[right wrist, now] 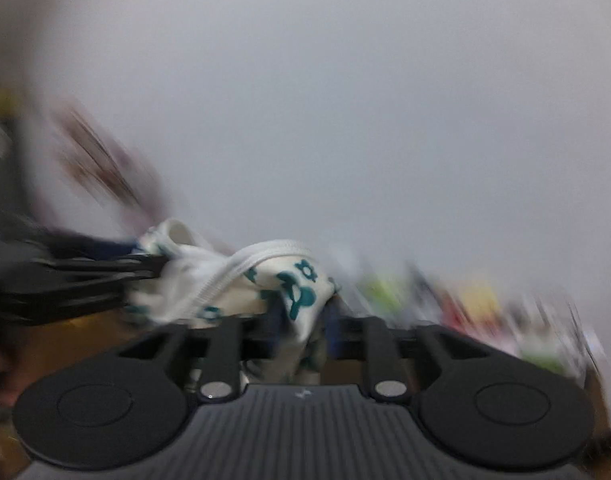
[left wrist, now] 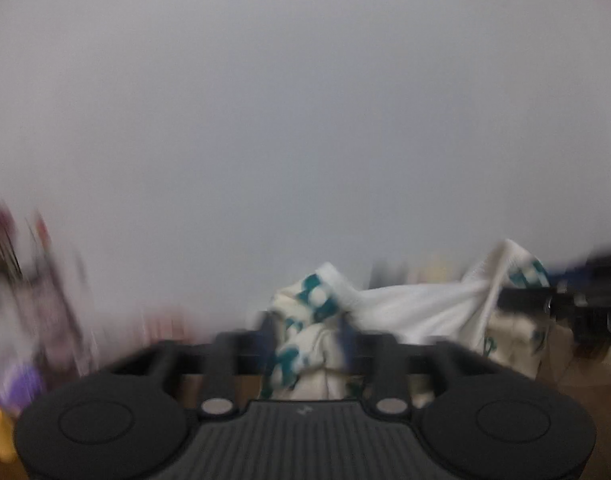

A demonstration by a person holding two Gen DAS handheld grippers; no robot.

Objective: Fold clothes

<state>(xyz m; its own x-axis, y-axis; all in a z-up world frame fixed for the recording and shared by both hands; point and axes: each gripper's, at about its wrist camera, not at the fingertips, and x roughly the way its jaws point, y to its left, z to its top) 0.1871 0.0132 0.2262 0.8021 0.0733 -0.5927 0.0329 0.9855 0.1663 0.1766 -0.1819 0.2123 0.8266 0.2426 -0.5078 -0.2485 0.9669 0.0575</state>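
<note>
A white garment with a teal print (left wrist: 409, 304) hangs stretched between both grippers, lifted in front of a pale wall. In the left wrist view my left gripper (left wrist: 305, 340) is shut on a bunched end of the garment, and the right gripper (left wrist: 525, 300) reaches in from the right edge, pinching the other end. In the right wrist view my right gripper (right wrist: 301, 320) is shut on the printed cloth (right wrist: 297, 284), with the left gripper (right wrist: 153, 266) coming in from the left, clamped on the far end. Both views are motion-blurred.
A pale grey wall (left wrist: 305, 120) fills most of both views. Blurred coloured clutter sits low at the left (left wrist: 33, 280) and at the right (right wrist: 505, 312). A brown surface (left wrist: 585, 364) shows below the cloth.
</note>
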